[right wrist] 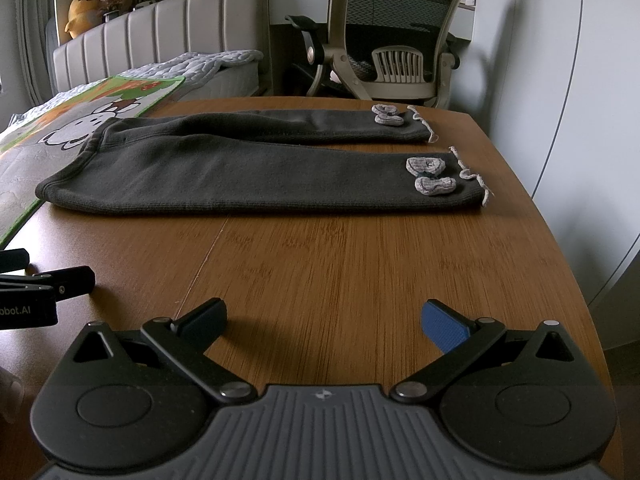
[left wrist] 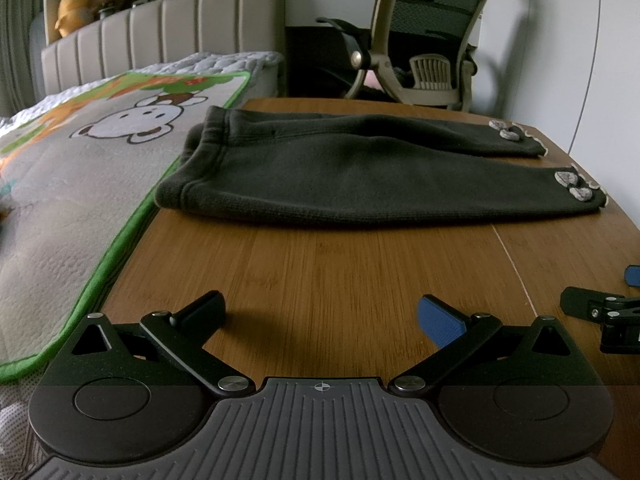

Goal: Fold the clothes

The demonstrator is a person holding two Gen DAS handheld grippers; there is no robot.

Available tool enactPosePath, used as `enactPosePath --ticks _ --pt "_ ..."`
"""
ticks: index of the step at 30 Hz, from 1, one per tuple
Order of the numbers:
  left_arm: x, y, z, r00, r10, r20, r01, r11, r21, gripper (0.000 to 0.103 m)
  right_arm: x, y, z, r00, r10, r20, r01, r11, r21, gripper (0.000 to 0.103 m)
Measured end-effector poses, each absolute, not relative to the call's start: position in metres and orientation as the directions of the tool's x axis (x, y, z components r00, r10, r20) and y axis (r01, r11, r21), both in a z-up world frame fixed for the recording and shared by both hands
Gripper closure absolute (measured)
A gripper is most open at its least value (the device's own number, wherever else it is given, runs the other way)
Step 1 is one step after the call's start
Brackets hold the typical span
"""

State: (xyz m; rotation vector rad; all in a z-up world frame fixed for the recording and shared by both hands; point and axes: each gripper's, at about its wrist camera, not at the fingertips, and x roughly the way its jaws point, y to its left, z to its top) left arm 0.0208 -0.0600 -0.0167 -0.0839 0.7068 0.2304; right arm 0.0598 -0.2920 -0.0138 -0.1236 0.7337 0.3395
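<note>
- At the far left, a bed (left wrist: 60, 208) stood against the desk's left edge, covered by a play mat (left wrist: 80, 168) with a green border and a cartoon monkey.
- A yellow plush toy (left wrist: 72, 10) sat on the shelf behind the padded headboard (left wrist: 160, 36), far left.
- The left claw (left wrist: 322, 316) rested low over the near part of the wooden desk (left wrist: 320, 264), its two fingers spread wide apart and holding nothing; one finger showed a blue pad.
- A pair of dark grey trousers (left wrist: 340, 168) lay flat across the far half of the desk, waistband at the left near the mat, both legs stretching to the right.
- The legs lay side by side, the near one just beside the far one, with a narrow gap between them toward the cuffs.
- Each cuff carried a small pale grey bow (right wrist: 430, 176) and a light frilled edge, at the right end.
- The right claw (right wrist: 324, 320) sat over the near desk, right of the left claw, fingers likewise wide apart and empty, well apart from the trousers.
- Beyond the desk's far edge stood a mesh-backed office chair (right wrist: 392, 40), with a pale wall to its right.
</note>
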Motion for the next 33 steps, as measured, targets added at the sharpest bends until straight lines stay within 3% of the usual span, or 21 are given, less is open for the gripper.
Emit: enactPosePath --ticks 33 --pt "0.0223 -0.0580 -0.0161 0.723 0.163 -0.671 -0.210 0.978 0.011 0.000 0.0606 -0.2909 -0.0137 0.677 0.282 -0.680 -0.379 0.925 0.006 0.000"
